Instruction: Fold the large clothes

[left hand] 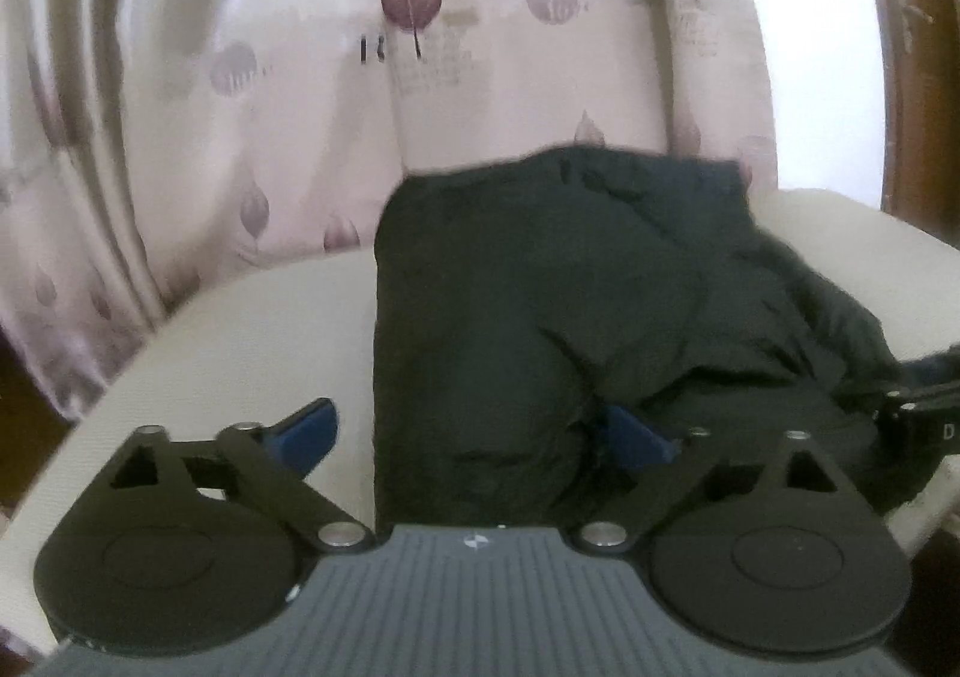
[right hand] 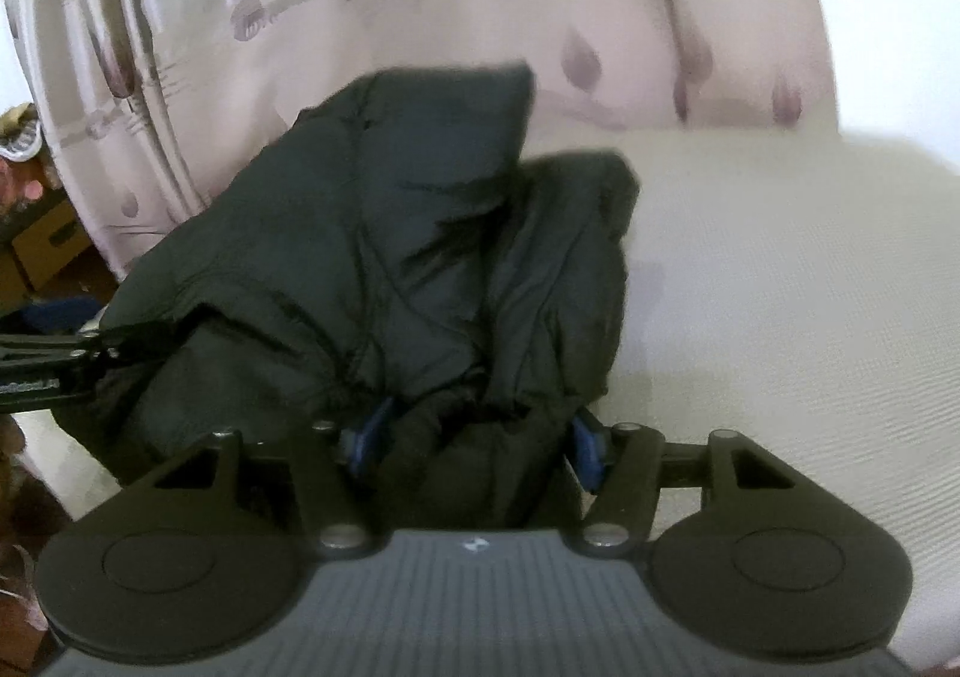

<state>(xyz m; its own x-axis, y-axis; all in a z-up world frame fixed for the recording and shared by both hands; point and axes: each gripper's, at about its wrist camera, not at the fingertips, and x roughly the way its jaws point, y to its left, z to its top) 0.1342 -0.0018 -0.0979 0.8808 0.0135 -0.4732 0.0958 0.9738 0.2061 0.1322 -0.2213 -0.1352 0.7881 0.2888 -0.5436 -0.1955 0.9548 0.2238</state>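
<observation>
A black padded jacket (left hand: 540, 305) lies partly folded on a cream cushioned surface (left hand: 252, 341). My left gripper (left hand: 471, 434) stands wide open at the jacket's near edge. Its left blue finger (left hand: 306, 431) is over bare cream surface, and its right finger (left hand: 636, 437) is tucked against a fold. In the right wrist view the jacket (right hand: 384, 233) is bunched up and lifted toward me. My right gripper (right hand: 478, 440) is shut on a thick wad of its near edge, with a blue pad (right hand: 588, 449) pressing in from each side. The left gripper's black linkage (right hand: 54, 359) shows at the left edge.
A pale curtain (left hand: 240, 77) with purple leaf prints hangs close behind the surface. A brown wooden frame (left hand: 912, 77) stands at the far right. A cardboard box (right hand: 45, 245) and clutter sit on the floor to the left. Bare cream surface (right hand: 780, 287) stretches right of the jacket.
</observation>
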